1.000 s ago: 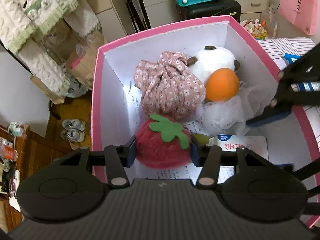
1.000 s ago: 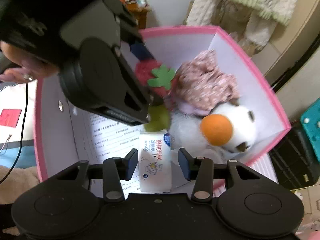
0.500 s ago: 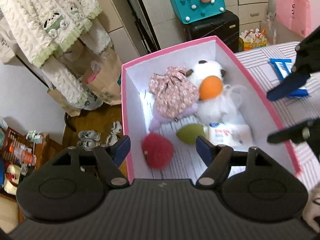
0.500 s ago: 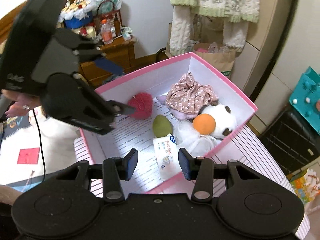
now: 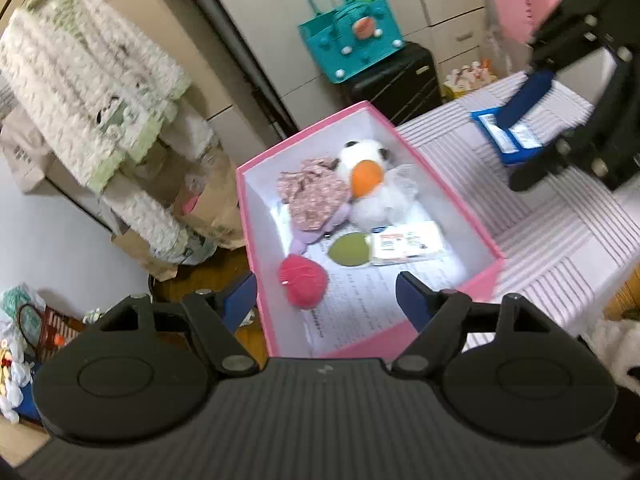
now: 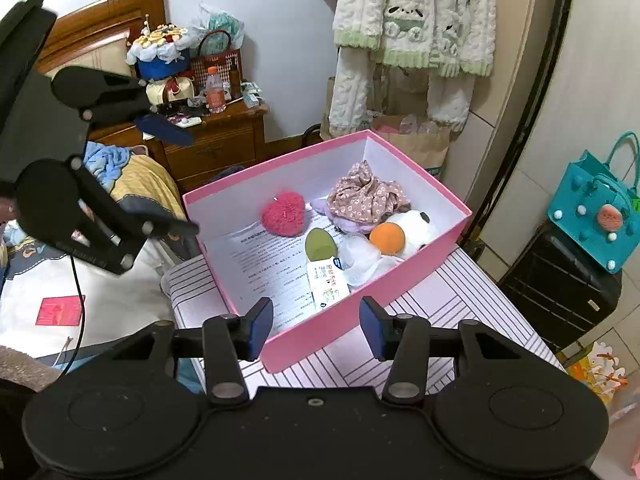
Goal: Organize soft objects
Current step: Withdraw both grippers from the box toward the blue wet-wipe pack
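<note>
Both grippers above the pink box, nothing held

The left gripper [image 5: 326, 294] has its jaws opening with nothing between them; just ahead lies the red plush strawberry [image 5: 303, 280] on the floor of the pink box [image 5: 486, 280]. The right gripper [image 6: 316, 328] is also opening and bare. Beyond sit the tissue pack [image 6: 326, 285], floral cloth [image 6: 366, 196] and white plush [image 6: 416, 228], probably grouped as already sorted.

I see: pink box [image 6: 360, 312] matt cardboard | red heart toy [image 6: 283, 213] fuzzy yarn | floral bundle [image 6: 366, 194] soft cloth | nightstand [image 6: 216, 140] glossy wood
</note>
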{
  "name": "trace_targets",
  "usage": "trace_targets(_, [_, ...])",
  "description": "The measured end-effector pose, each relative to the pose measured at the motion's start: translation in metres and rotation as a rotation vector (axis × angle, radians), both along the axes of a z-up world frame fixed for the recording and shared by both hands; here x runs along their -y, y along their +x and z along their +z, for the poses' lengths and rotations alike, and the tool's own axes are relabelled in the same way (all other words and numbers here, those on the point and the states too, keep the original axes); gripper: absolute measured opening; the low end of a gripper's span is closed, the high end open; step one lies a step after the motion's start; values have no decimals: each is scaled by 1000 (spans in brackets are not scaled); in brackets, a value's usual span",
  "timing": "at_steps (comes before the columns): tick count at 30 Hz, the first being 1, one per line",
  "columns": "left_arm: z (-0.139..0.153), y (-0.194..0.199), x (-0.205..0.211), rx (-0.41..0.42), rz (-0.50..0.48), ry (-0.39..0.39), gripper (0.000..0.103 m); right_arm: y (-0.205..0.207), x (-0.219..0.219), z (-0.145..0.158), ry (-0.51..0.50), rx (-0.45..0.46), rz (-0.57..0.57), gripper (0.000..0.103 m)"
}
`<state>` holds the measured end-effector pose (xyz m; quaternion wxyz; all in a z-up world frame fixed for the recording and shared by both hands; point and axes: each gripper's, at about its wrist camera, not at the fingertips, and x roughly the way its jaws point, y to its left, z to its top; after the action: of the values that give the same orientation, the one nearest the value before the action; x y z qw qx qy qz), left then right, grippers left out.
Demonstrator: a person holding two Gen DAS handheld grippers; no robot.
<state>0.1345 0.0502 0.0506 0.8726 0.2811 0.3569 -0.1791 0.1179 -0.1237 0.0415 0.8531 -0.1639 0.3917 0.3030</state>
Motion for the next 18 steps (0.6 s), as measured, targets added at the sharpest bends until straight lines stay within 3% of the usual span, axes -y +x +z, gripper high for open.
trace_targets(18, [2,-66,44,-21,-123,-14,84,-75,46,0,-19,58,-38,61])
